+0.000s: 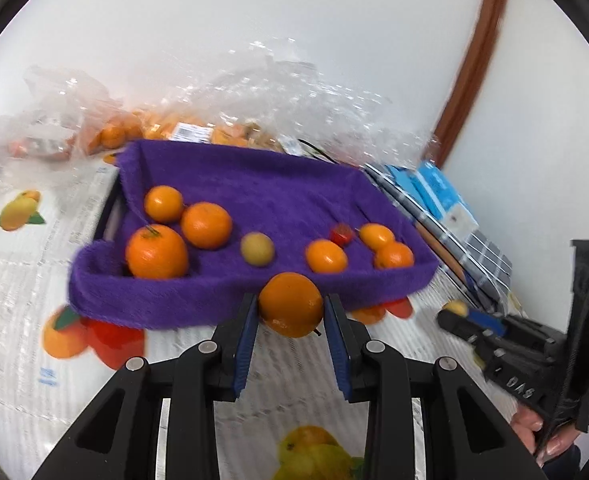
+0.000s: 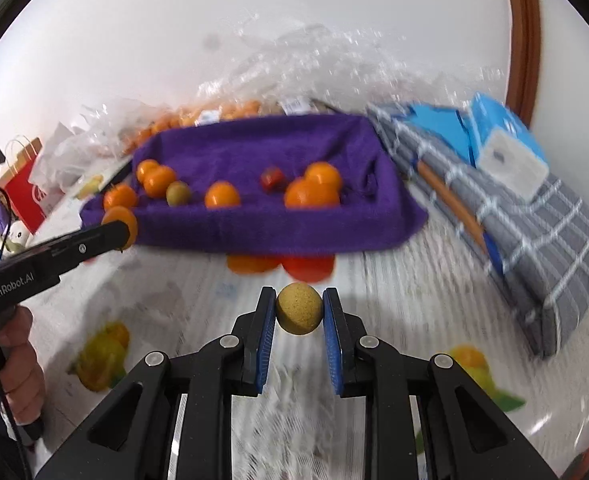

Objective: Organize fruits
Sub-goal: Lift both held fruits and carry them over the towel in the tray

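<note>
A tray lined with a purple towel (image 1: pixel 254 184) holds several oranges, a yellow-green fruit (image 1: pixel 257 249) and a small red fruit (image 1: pixel 341 234). My left gripper (image 1: pixel 291 312) is shut on an orange (image 1: pixel 290 304), held just in front of the tray's near edge. My right gripper (image 2: pixel 299 312) is shut on a small round yellow-brown fruit (image 2: pixel 298 309) above the tablecloth, short of the tray (image 2: pixel 262 232). The right gripper also shows in the left wrist view (image 1: pixel 460 314). The left gripper also shows in the right wrist view (image 2: pixel 118 228), with its orange at the tray's left corner.
Clear plastic bags of oranges (image 1: pixel 198 120) lie behind the tray against the white wall. A folded grey checked cloth (image 2: pixel 534 240) with blue boxes (image 2: pixel 498 128) sits to the right. A red paper bag (image 2: pixel 24 188) stands far left. The fruit-print tablecloth (image 2: pixel 394 300) covers the table.
</note>
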`<control>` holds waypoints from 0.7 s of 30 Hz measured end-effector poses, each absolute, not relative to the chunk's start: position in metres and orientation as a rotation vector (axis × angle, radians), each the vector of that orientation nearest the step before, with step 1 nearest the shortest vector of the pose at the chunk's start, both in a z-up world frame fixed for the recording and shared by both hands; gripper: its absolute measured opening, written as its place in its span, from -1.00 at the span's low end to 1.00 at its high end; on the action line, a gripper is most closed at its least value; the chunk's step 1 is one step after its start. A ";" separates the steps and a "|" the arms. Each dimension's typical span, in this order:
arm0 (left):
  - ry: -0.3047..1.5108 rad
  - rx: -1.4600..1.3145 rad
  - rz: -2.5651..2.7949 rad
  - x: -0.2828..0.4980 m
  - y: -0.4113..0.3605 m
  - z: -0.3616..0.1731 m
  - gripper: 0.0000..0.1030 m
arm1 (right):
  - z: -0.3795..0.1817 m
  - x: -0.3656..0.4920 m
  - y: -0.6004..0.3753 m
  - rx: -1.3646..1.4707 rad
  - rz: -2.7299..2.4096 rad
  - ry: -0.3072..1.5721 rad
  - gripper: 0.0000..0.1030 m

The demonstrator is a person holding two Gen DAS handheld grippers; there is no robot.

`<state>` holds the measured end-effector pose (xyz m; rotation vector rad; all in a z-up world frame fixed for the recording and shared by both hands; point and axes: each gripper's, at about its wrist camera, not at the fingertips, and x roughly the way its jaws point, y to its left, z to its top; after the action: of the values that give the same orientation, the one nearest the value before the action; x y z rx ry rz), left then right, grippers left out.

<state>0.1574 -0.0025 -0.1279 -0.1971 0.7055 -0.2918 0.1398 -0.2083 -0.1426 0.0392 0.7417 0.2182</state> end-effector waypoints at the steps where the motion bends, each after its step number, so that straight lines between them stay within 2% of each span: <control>1: 0.702 -0.200 -0.282 0.160 0.002 -0.123 -0.38 | -0.136 0.143 -0.207 0.038 0.224 0.727 -0.54; 11: 0.570 -0.240 -0.205 0.194 0.031 -0.069 -0.38 | -0.083 0.191 -0.204 0.053 0.232 0.584 -0.54; 16: 0.555 -0.261 -0.176 0.207 0.034 -0.079 -0.38 | -0.080 0.217 -0.199 0.072 0.246 0.569 -0.54; 21: 0.584 -0.283 -0.175 0.210 0.045 -0.099 -0.38 | -0.106 0.232 -0.192 0.115 0.294 0.610 -0.54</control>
<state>0.2104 0.0445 -0.0993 -0.2830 0.5844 -0.1752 0.2317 -0.1921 -0.1061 0.1153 0.6098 0.2944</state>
